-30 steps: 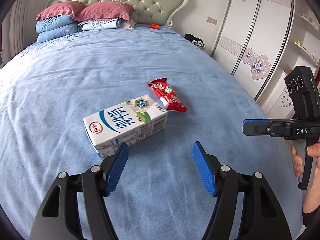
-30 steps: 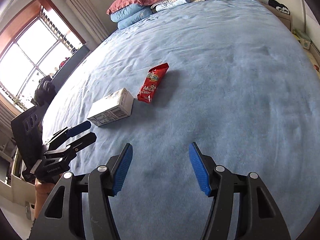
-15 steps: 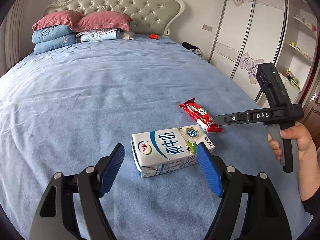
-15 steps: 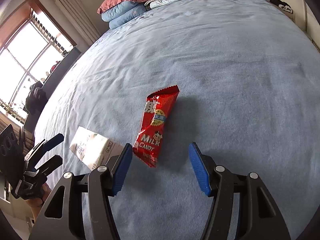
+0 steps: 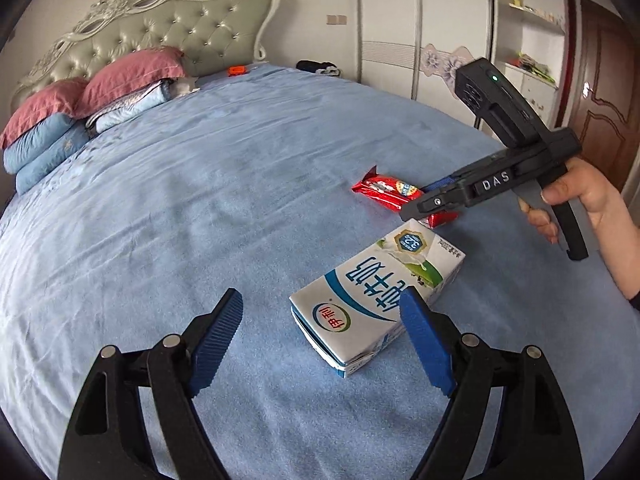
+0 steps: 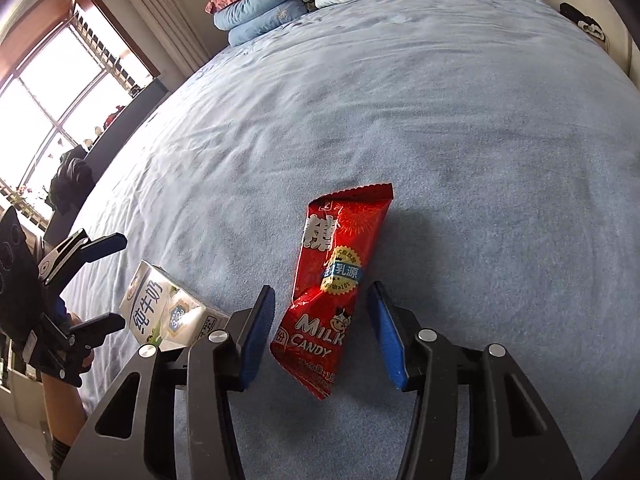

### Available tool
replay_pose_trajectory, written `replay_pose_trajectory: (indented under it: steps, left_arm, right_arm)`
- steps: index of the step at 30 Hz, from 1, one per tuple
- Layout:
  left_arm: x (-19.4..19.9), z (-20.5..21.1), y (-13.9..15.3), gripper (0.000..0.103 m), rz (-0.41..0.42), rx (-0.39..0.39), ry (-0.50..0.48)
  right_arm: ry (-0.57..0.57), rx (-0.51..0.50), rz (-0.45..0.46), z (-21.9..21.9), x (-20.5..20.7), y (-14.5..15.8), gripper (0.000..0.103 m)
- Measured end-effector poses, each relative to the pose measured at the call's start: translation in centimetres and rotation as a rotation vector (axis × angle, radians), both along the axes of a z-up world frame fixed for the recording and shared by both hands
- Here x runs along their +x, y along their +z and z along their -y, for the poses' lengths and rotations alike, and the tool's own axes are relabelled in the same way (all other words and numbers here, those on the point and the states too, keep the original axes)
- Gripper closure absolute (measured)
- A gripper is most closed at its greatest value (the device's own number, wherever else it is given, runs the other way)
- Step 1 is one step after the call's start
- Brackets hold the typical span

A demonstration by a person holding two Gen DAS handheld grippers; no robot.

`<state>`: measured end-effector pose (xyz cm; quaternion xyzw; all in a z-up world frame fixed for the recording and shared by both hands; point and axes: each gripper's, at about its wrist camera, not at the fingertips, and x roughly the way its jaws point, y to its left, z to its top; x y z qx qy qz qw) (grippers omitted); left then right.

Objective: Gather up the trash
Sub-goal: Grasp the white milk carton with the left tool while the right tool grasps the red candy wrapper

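A white, green and blue milk carton [image 5: 372, 292] lies on its side on the blue bedspread [image 5: 200, 200]. My left gripper [image 5: 320, 296] straddles its near end, and its jaws are opening. The right pad overlaps the carton's edge and the left pad stands well clear of it. A red milk candy wrapper [image 6: 336, 272] lies flat just beyond the carton. My right gripper [image 6: 320, 290] is around the wrapper's lower half. Its jaws are closing, with a gap on both sides. The wrapper [image 5: 384, 190] and the right gripper [image 5: 424, 204], held by a hand, also show in the left wrist view.
Pink and blue pillows [image 5: 80, 120] are stacked by the tufted headboard [image 5: 192, 32]. A small orange object [image 5: 237, 70] lies near them. A wardrobe [image 5: 420, 20] and a door [image 5: 600, 100] stand to the right of the bed. A window [image 6: 48, 100] is on the other side.
My left gripper came up to the carton, rolled and widened, so the carton now lies between its jaws. My right gripper moved forward over the wrapper and its jaws narrowed.
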<state>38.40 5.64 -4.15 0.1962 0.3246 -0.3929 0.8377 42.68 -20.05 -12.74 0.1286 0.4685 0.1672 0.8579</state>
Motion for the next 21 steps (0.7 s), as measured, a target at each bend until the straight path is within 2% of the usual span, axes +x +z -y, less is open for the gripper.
replay_pose_trajectory:
  steps: [3, 6, 8, 10, 14, 21]
  left_arm:
    - [-0.8, 1.2, -0.1, 0.022, 0.053, 0.064, -0.101]
    - [-1.0, 2.5, -0.2, 0.022, 0.032, 0.104, -0.205]
    - [-0.5, 3.3, -0.5, 0.022, -0.015, 0.125, -0.244]
    - [-0.1, 3.9, -0.9, 0.023, -0.032, 0.140, -0.249]
    - [0.2, 4.4, -1.4, 0.025, -0.086, 0.111, -0.272]
    - [-1.4, 5.0, -2.4, 0.025, -0.023, 0.171, -0.242]
  right_arm:
    - [0.008, 0.012, -0.002, 0.2, 0.1, -0.3, 0.061]
    - [0.009, 0.042, -0.006, 0.5, 0.1, -0.5, 0.061]
    - [0.015, 0.047, -0.007, 0.6, 0.1, -0.5, 0.061]
    - [0.018, 0.045, -0.006, 0.7, 0.0, -0.5, 0.063]
    - [0.010, 0.039, -0.007, 1.0, 0.0, -0.5, 0.071]
    - [0.008, 0.040, -0.004, 0.9, -0.1, -0.4, 0.073]
